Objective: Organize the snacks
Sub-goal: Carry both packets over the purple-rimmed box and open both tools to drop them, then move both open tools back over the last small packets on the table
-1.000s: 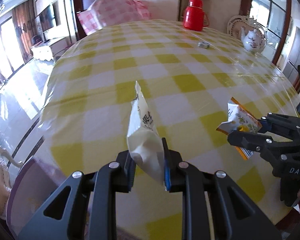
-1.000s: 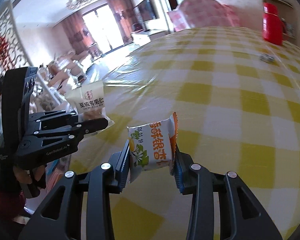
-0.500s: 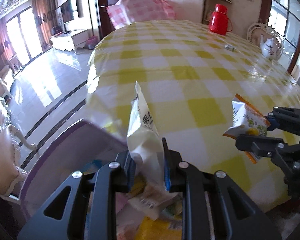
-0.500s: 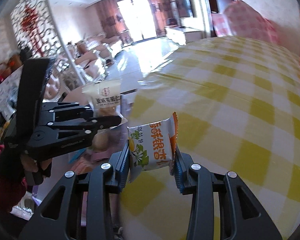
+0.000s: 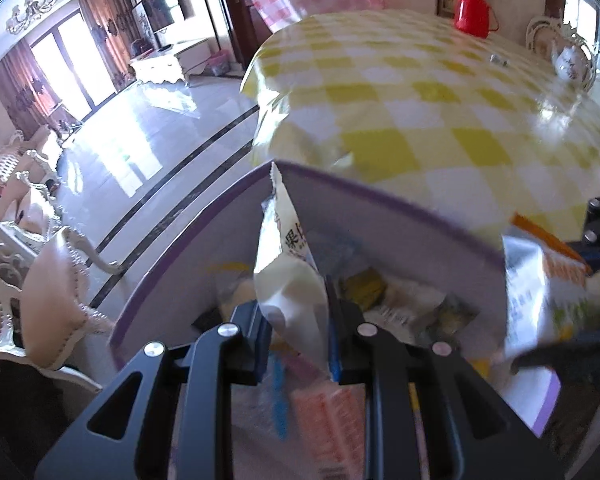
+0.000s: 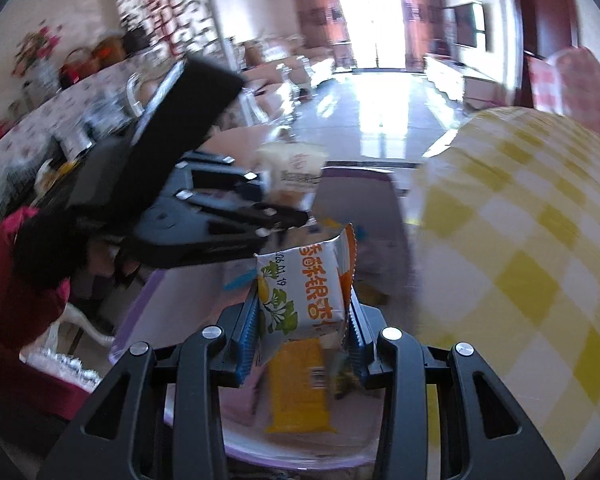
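My left gripper (image 5: 296,336) is shut on a cream-white snack packet (image 5: 288,276) held edge-on above a purple-rimmed round bin (image 5: 380,194) that holds several snack packs. My right gripper (image 6: 302,322) is shut on a white-and-orange snack packet (image 6: 306,292) with a ginkgo-leaf print, also over the bin (image 6: 396,208). In the left wrist view the right gripper's packet (image 5: 540,284) shows blurred at the right edge. In the right wrist view the left gripper (image 6: 284,210) with its cream packet (image 6: 294,174) sits to the upper left.
The table with the yellow-checked cloth (image 5: 440,112) lies beyond and right of the bin, bearing a red flask (image 5: 472,8) and a white teapot (image 5: 570,60) at its far side. Pale chairs (image 5: 52,280) and shiny tiled floor lie to the left. A red sleeve (image 6: 16,280) holds the left gripper.
Both grippers have swung left off the table edge with their packets still held; the purple-rimmed bin, barely visible before, now lies beneath both packets.
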`<action>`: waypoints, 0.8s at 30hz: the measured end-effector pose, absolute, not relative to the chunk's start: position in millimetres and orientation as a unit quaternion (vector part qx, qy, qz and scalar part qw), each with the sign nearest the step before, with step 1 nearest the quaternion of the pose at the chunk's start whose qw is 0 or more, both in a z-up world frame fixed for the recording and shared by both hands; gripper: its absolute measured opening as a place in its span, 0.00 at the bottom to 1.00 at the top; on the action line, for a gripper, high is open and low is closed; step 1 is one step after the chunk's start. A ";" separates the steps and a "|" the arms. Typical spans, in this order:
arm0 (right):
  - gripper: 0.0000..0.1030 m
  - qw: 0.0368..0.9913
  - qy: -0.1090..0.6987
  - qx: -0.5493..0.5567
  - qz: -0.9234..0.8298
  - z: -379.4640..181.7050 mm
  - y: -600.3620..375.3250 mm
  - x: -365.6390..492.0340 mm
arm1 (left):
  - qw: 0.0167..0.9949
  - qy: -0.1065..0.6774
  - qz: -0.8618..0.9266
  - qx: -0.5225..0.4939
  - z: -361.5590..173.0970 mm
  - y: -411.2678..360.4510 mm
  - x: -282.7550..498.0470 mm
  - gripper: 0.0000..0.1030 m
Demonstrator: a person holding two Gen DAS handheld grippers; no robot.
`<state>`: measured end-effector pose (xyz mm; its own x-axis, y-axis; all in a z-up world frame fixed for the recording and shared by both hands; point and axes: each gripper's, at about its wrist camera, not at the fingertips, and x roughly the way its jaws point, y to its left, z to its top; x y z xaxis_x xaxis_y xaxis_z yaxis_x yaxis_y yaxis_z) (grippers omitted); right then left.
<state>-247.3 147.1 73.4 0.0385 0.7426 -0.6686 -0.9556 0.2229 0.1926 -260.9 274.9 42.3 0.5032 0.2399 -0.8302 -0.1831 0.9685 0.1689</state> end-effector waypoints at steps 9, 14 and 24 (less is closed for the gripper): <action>0.37 0.654 0.321 -0.195 0.657 74.3 152.4 -290.3 | 0.844 0.515 0.134 0.067 38.7 280.0 -264.8 0.22; 0.41 0.616 0.312 -0.181 0.701 76.4 145.4 -300.5 | 0.829 0.533 0.152 0.080 32.8 283.0 -262.1 0.25; 0.66 0.692 0.313 -0.081 0.645 94.4 83.9 -223.8 | 0.825 0.503 0.211 0.147 62.5 255.9 -218.5 0.88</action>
<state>-223.8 83.9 94.4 -0.0282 0.8425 -0.5380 -0.9444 0.1539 0.2906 -218.5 255.9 62.5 0.4060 0.4960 -0.7676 -0.1998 0.8678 0.4550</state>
